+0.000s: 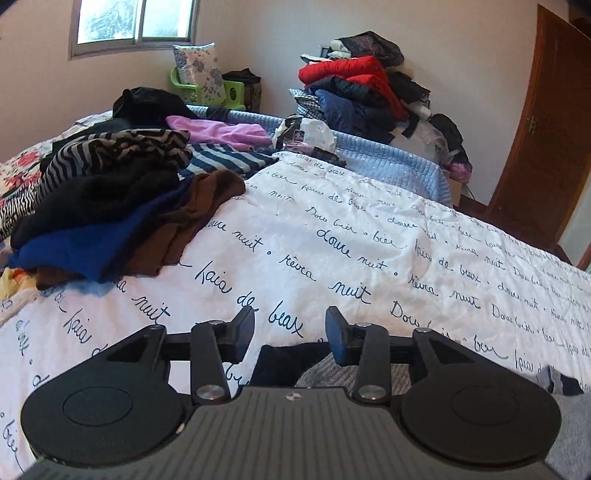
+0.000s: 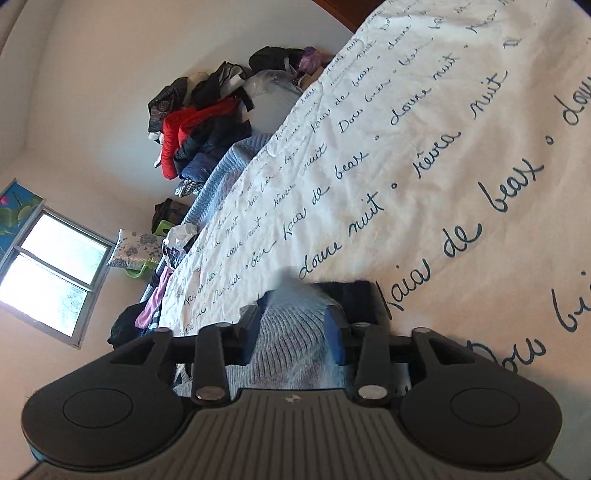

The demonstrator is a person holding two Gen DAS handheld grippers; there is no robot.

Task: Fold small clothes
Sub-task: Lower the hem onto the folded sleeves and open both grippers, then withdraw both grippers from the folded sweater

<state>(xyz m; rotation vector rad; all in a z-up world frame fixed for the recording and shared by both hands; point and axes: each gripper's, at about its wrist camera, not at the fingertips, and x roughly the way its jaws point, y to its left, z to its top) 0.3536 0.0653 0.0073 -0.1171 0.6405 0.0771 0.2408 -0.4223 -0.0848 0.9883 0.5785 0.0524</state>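
Covering the bed is a white sheet [image 1: 332, 236] printed with dark script. Left gripper [image 1: 290, 332]: jaws partly apart, nothing pressed between the pads; a grey knit garment [image 1: 321, 373] with a dark navy part lies on the sheet just under the fingers at 6 o'clock. Right gripper [image 2: 291, 328]: jaws partly apart with the same grey knit garment [image 2: 288, 343] lying between them; whether the pads touch it cannot be told. Unfolded clothes pile [image 1: 110, 199], black, blue, brown and striped, at 9 o'clock in the left view. Red jacket heap [image 1: 354, 81] at 1 o'clock by the wall. Window [image 1: 136, 22] at 11 o'clock. Wooden door [image 1: 546, 129] at 2 o'clock.
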